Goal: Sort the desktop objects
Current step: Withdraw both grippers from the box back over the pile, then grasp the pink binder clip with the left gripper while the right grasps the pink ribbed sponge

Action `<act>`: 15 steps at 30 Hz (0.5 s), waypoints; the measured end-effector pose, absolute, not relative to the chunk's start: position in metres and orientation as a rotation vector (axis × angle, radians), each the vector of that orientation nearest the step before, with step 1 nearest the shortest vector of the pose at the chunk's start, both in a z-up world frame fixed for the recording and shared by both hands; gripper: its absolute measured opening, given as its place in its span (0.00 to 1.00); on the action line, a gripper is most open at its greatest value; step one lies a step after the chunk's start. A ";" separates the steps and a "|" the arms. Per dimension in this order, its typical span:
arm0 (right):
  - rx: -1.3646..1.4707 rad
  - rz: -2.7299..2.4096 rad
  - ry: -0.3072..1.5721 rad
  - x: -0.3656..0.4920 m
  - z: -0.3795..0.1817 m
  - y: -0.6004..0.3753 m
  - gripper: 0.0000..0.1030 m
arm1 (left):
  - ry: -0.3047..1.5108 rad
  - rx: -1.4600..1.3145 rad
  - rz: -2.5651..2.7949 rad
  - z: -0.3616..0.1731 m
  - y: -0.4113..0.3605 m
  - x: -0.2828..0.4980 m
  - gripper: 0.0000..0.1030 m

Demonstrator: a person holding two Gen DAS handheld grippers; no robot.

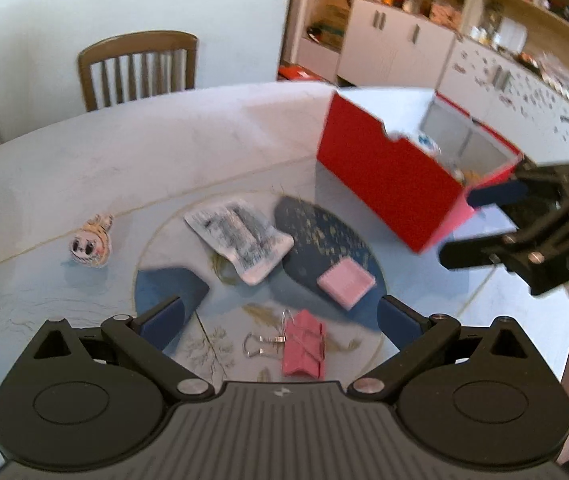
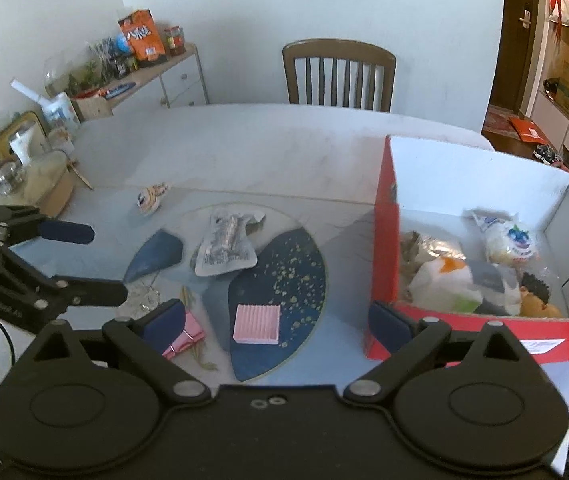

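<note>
Loosely scattered on the counter point(image 2: 268, 148): pink binder clip point(image 1: 303, 343) nearest the left tool point(image 1: 280, 316), with its wire handles pointing left; pink ribbed pad point(image 1: 346, 282) just beyond it, lying on a dark blue gold-speckled patch of the counter's inlay; crinkled silver packet point(image 1: 240, 238) beside that patch, toward the middle of the round inlay; small striped doll figure point(image 1: 91, 243) well apart to the left. Further right, red box point(image 1: 388, 176) standing open-topped, white inside, already holding several things: a white-and-orange soft item point(image 2: 444, 280), a blue-printed pouch point(image 2: 510, 240), a dark-haired figure head point(image 2: 536, 294), perhaps more underneath, though blurred. Left tool over the binder clip, fingers spread wide apart, nothing between them. Right tool point(image 2: 280, 322) likewise spread wide and holding nothing, positioned above the pink pad, with its right finger point(image 2: 388, 326) close against the box's near wall. Beyond the counter, a wooden chair point(image 2: 338, 74) against a pale wall.
</note>
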State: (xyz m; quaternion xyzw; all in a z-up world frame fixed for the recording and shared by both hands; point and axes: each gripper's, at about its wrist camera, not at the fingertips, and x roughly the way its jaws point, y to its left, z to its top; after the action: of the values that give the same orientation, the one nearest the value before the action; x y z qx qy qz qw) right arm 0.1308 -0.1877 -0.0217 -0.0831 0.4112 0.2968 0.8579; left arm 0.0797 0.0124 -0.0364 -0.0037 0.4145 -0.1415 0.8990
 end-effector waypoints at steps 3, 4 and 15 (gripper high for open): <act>-0.197 0.616 0.878 0.130 -0.034 -0.179 0.95 | 0.868 0.018 -0.311 -0.050 0.008 0.077 1.00; -0.205 0.612 0.883 0.131 -0.038 -0.177 0.95 | 0.872 0.026 -0.314 -0.055 0.006 0.077 1.00; -0.254 0.567 0.940 0.139 -0.078 -0.161 0.92 | 0.868 0.110 -0.332 -0.087 -0.006 0.073 1.00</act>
State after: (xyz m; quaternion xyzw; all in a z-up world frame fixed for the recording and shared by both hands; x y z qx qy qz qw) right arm 0.1392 -0.1609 -0.0783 -0.1202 0.4457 0.2685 0.8454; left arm 0.0733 -0.0065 -0.0867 0.0529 0.4184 -0.1599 0.8925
